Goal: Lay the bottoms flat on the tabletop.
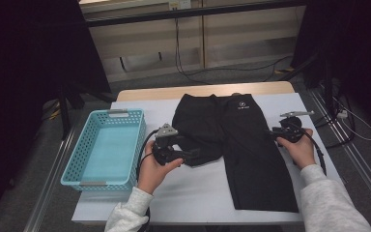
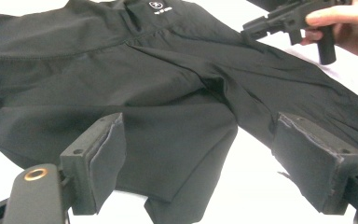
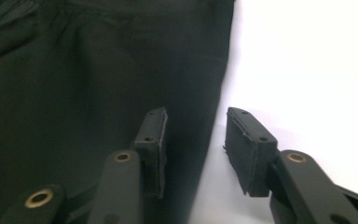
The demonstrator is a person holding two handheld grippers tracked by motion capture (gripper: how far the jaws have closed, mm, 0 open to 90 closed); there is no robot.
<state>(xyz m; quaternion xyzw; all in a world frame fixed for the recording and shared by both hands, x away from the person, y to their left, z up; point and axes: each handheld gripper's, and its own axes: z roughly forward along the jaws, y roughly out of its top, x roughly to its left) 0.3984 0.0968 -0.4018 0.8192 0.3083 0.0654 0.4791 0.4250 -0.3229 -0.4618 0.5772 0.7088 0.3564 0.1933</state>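
Black trousers [image 1: 244,145] lie on the white table top with the waistband at the far side and a small white logo near it. One leg runs straight toward the near edge; the other is folded up into a bunch at the left. My left gripper [image 1: 192,155] is open at that bunch, and in the left gripper view its jaws [image 2: 205,140] stand wide over the folded leg [image 2: 168,102], not touching it. My right gripper [image 1: 272,131] is open at the trousers' right edge; the hem line [image 3: 121,84] passes between its parted jaws [image 3: 196,128], with no pad pressing.
A light blue plastic basket [image 1: 72,164] stands at the table's left, beside my left hand. White table top [image 1: 193,193] shows in front of the trousers and to their right. Dark stands and cables lie on the floor beyond the table.
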